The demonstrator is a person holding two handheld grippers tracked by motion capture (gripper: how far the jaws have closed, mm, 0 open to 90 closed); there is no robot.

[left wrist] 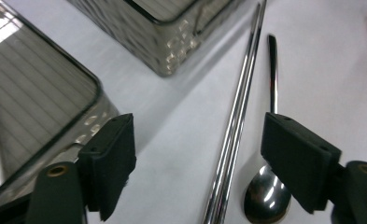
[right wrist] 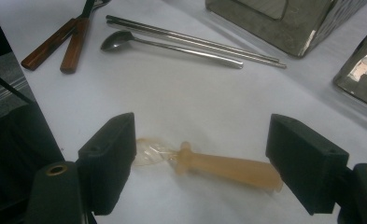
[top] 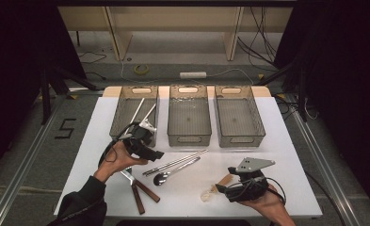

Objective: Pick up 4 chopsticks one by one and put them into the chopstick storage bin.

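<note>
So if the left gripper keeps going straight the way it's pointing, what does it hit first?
Most likely the pair of metal chopsticks, which lie between the open jaws of the left gripper. The spoon sits just beside them under the right-hand jaw. Depth is hard to judge.

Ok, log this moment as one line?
left tool open over chopsticks | right tool open around plastic-handled utensil | spoon on table

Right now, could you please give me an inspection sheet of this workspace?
Surface: white table, unstained.
Job's things: steel chopsticks and spoon lie side by side; left bin holds white sticks.
Clutter: middle bin and right bin empty; two wood-handled utensils; translucent spoon.
Grippers: left gripper open over the chopsticks; right gripper open over the translucent spoon.
Cables: cables on the floor.
Surroundings: tape roll, wooden frame.
</note>
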